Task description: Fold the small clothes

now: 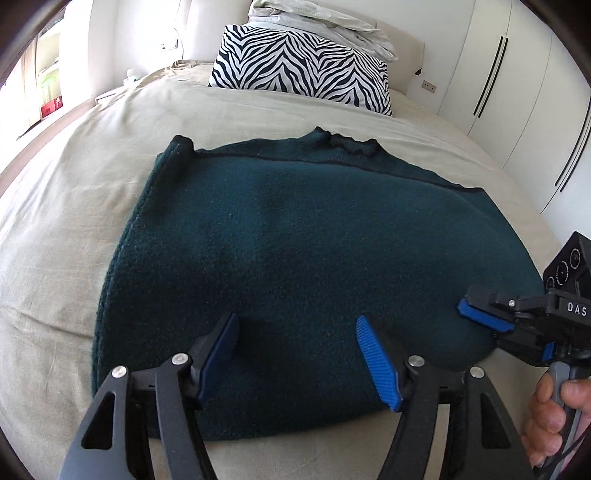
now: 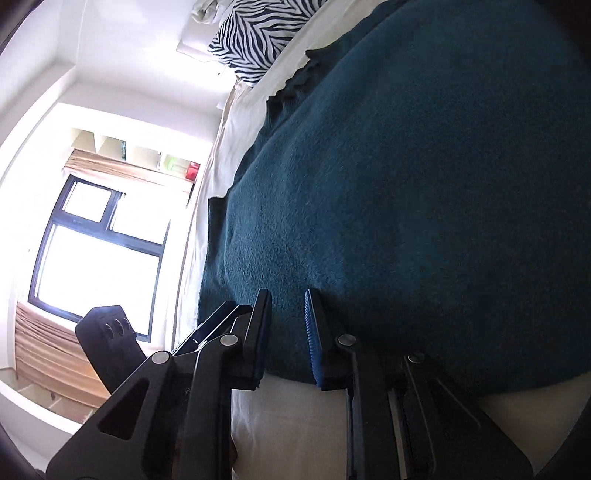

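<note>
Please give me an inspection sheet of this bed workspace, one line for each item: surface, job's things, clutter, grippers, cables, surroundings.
Surface: beige bed sheet, lightly creased.
Job's things: dark green sweater, lying flat, collar toward the headboard.
Clutter: zebra pillow; crumpled white bedding behind it.
Grippers: left gripper open over the near hem; right gripper at the sweater's near right edge, jaws narrowly apart, grip unclear.
Cables: dark cord below the person's hand.
Surroundings: white wardrobe doors; window; wall shelves.
</note>
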Demonstrator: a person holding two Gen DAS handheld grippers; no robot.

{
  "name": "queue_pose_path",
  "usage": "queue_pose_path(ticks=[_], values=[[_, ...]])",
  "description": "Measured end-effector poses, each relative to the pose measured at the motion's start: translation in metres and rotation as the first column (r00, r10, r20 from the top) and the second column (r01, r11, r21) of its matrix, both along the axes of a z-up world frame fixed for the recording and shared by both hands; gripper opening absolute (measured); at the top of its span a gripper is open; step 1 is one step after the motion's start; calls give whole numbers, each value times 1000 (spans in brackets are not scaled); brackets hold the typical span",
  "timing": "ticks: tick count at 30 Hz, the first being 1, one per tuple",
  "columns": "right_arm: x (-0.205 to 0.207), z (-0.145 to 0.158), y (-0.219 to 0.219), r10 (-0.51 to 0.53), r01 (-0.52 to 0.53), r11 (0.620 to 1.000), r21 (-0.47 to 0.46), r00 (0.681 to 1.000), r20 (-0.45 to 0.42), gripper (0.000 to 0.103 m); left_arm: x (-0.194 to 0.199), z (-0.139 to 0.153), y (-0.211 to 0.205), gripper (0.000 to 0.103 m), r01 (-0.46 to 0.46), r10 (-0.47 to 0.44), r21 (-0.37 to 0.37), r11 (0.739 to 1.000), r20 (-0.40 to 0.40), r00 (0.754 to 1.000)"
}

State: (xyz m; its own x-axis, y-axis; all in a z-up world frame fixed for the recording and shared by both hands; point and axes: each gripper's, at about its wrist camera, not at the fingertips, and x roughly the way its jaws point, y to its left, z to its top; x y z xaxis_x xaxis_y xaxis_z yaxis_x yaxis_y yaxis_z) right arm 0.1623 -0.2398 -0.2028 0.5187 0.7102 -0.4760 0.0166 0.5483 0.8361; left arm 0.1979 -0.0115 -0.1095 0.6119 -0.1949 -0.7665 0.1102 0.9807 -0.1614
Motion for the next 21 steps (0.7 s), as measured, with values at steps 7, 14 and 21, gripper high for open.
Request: queue_pose_path(ticks=[7, 14, 21], values=[[-44, 5, -134, -336, 336, 942, -24, 942, 1, 16, -8, -1, 58, 49, -37, 35, -135, 990, -16, 999], [-88, 44, -165, -399, 402, 907, -124, 915, 52, 20, -34, 12, 102, 53, -140, 142, -223, 965, -4, 990], [-48, 81, -49, -128, 149, 976, -161, 983, 134, 59, -26, 12, 140, 73, -235, 232, -297, 925, -46, 972]])
